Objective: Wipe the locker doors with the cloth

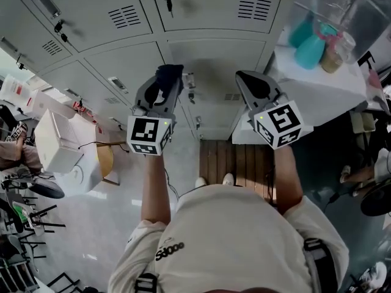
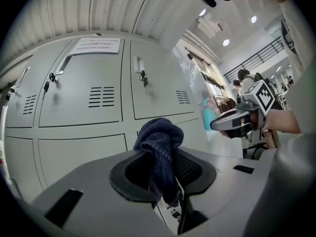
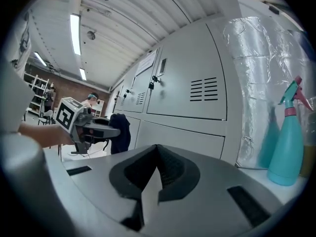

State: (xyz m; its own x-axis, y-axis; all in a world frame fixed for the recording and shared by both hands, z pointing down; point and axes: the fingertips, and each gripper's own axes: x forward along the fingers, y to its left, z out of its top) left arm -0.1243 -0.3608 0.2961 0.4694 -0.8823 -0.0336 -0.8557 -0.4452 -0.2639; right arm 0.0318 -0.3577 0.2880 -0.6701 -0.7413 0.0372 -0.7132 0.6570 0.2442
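A bank of grey lockers fills the wall ahead of us, each of the locker doors (image 1: 211,72) carrying a louvred vent and a lock, some with keys hanging. Off to the right, a teal spray bottle (image 3: 289,137) stands toward the back edge of a white worktop (image 1: 324,87). Our left gripper (image 1: 164,89) has its jaws clamped on the dark blue cloth (image 2: 159,137), which bunches into a knob above the tips with a tail hanging between the pads. It is held up in front of the doors and, as far as we can judge, not yet against them. Our right gripper (image 3: 157,164) has its jaws pressed together on nothing and is raised alongside, nearer the worktop. To wipe well, we think we should bring the knob of cloth squarely onto a door near its top edge and press enough to flatten it. Then we would sweep in overlapping passes from one side edge to the other, working down to the bottom edge. The vents and dangling keys could snag the cloth, so we should pass round them gently. The grip wants to stay firm, and the empty gripper should stay out of the way.
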